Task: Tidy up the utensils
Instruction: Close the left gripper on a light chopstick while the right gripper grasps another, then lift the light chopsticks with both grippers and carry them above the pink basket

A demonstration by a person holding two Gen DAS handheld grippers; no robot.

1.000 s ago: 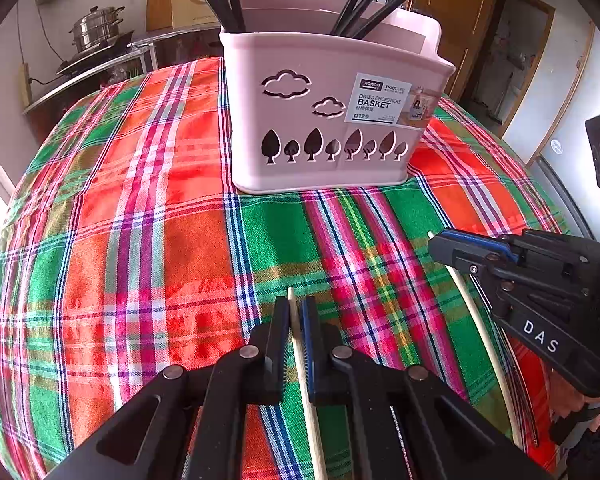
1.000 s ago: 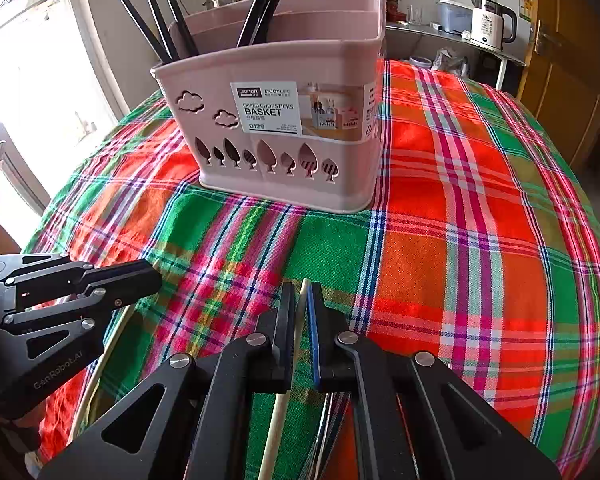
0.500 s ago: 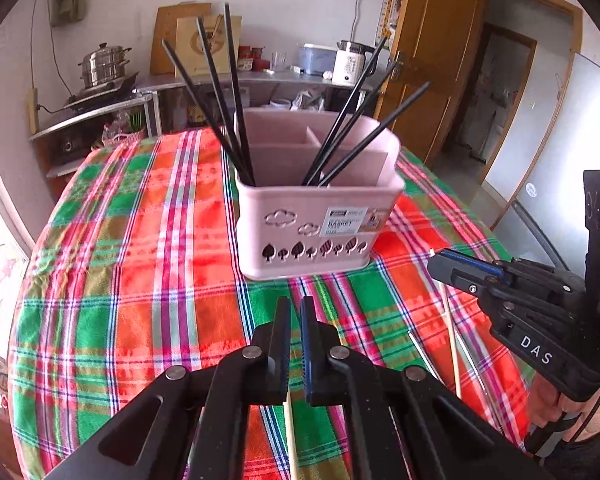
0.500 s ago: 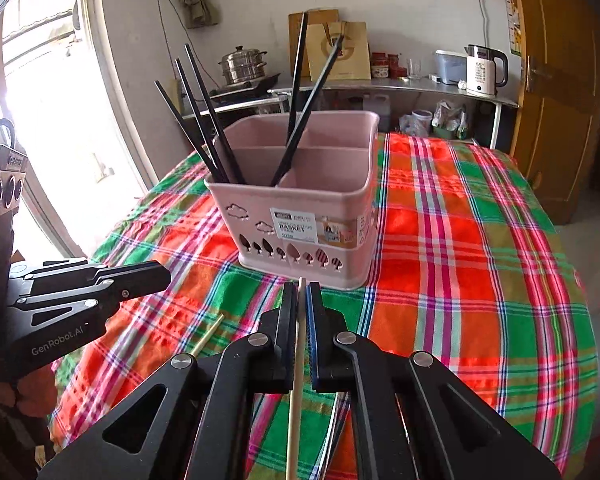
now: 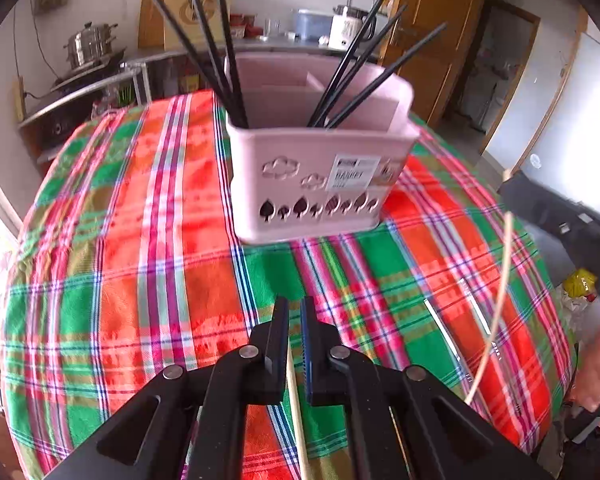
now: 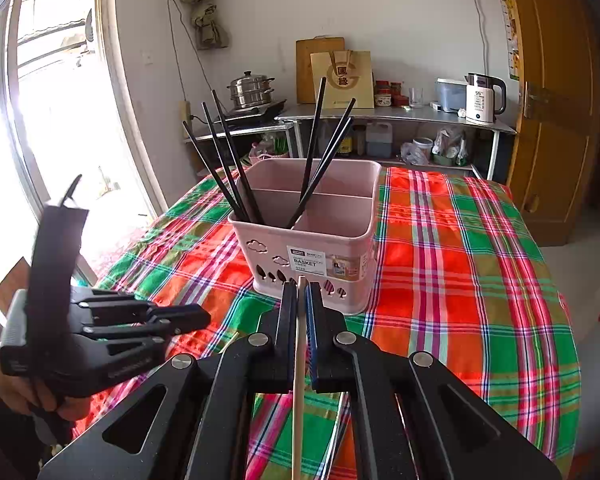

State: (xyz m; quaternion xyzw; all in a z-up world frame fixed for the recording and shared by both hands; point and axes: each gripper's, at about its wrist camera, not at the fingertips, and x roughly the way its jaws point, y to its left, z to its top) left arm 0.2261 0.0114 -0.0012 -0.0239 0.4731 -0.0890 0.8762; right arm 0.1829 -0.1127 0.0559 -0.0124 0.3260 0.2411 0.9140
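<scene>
A pink divided basket [image 5: 320, 184] [image 6: 324, 264] stands on the plaid tablecloth with several black chopsticks [image 5: 220, 40] [image 6: 228, 168] upright in it. My left gripper [image 5: 294, 308] is shut on a pale wooden chopstick [image 5: 296, 408] and is held above the cloth in front of the basket. My right gripper [image 6: 299, 292] is shut on another pale wooden chopstick [image 6: 298, 380], raised well above the table. In the left wrist view the right gripper's body [image 5: 572, 220] and its chopstick [image 5: 496, 312] show at the right. The left gripper shows at the left of the right wrist view [image 6: 188, 318].
Metal utensils [image 5: 444, 336] lie on the tablecloth [image 5: 140, 240] at the front right. Behind the table stand a shelf with a steel pot [image 6: 252, 94], a kettle [image 6: 482, 98] and a paper bag [image 6: 342, 80]. A wooden door [image 6: 552, 100] is at the right, a bright window at the left.
Both grippers have lifted up and back from the cloth, each with its wooden chopstick. The basket now looks smaller and farther in both views.
</scene>
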